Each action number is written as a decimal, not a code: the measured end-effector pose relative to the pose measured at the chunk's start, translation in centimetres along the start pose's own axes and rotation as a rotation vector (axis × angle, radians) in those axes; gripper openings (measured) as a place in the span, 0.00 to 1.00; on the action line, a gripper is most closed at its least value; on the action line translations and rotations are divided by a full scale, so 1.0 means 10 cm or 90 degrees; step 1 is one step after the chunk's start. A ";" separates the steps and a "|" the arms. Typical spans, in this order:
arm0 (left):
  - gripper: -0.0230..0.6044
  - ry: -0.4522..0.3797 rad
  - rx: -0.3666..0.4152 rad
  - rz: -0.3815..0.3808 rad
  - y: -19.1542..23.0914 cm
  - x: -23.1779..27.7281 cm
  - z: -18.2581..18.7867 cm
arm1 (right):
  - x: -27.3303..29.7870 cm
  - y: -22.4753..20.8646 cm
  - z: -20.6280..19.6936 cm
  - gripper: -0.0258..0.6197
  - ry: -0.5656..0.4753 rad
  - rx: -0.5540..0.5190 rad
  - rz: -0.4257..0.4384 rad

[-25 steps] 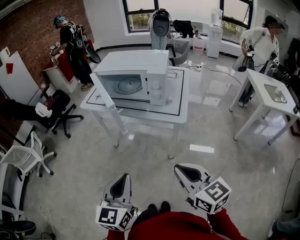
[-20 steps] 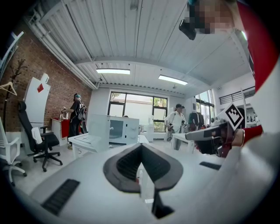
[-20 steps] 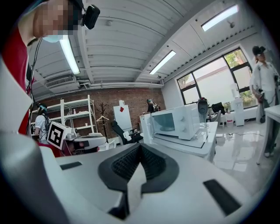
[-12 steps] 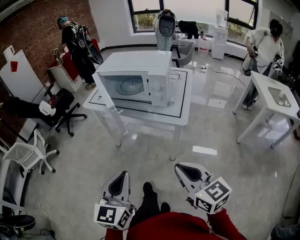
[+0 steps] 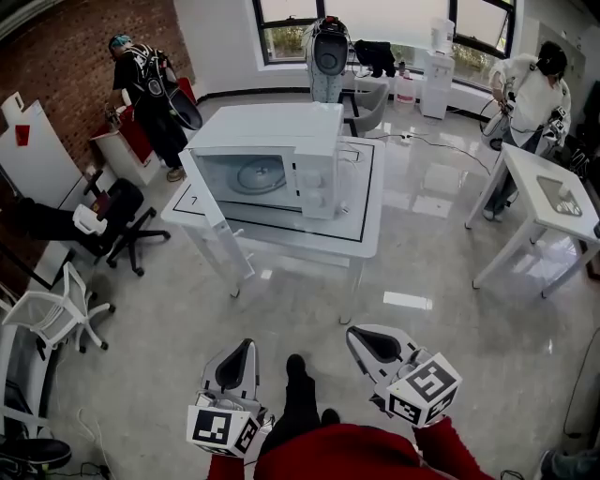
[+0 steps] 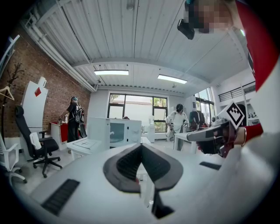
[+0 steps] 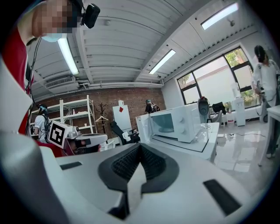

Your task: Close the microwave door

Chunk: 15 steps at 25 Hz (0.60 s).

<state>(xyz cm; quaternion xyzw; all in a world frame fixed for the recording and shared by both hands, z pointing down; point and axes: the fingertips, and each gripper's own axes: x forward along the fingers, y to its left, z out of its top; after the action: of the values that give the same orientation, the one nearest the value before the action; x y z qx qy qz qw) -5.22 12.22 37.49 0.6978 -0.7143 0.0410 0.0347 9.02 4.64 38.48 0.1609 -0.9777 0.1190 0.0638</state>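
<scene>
Two hand-held grippers are seen at the bottom of the head view, the left gripper [image 5: 246, 349] and the right gripper [image 5: 356, 334], both directed toward the microwave [image 5: 281, 159] and well apart from it. In the left gripper view the jaws of the left gripper [image 6: 141, 146] are pressed together with nothing between them. In the right gripper view the jaws of the right gripper [image 7: 140, 146] are likewise closed at the tip and empty.

The microwave is placed on a white table [image 5: 361, 225] whose top is marked with a black rectangular outline. The microwave door [image 5: 199, 186] is swung wide open to the left, past the table edge, and the glass turntable [image 5: 261, 172] is exposed inside.

The room is floored in glossy grey [image 5: 309, 300], in which the table legs and the ceiling light are reflected. A brick wall [image 5: 56, 56] is seen at the left and a row of windows [image 5: 384, 19] at the far end. A black office chair [image 5: 122, 220] and a white chair [image 5: 47, 314] are placed at the left, and a second white table [image 5: 534, 187] at the right. One person [image 5: 145, 84] is seen by the brick wall and another person [image 5: 530, 84] beside the second table.
</scene>
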 end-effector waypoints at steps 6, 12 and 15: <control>0.05 -0.002 -0.004 0.001 0.18 0.17 0.02 | 0.21 -0.07 0.03 0.06 0.006 0.003 0.001; 0.05 0.008 -0.011 0.002 0.41 0.36 -0.04 | 0.44 -0.19 0.05 0.06 0.022 0.000 -0.007; 0.05 0.010 -0.014 -0.001 0.53 0.48 -0.05 | 0.58 -0.26 0.07 0.06 0.025 0.002 -0.014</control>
<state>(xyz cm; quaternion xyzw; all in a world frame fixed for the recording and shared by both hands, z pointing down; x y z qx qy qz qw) -10.59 7.63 38.42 0.6974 -0.7140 0.0385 0.0476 4.36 0.30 39.32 0.1692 -0.9743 0.1228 0.0843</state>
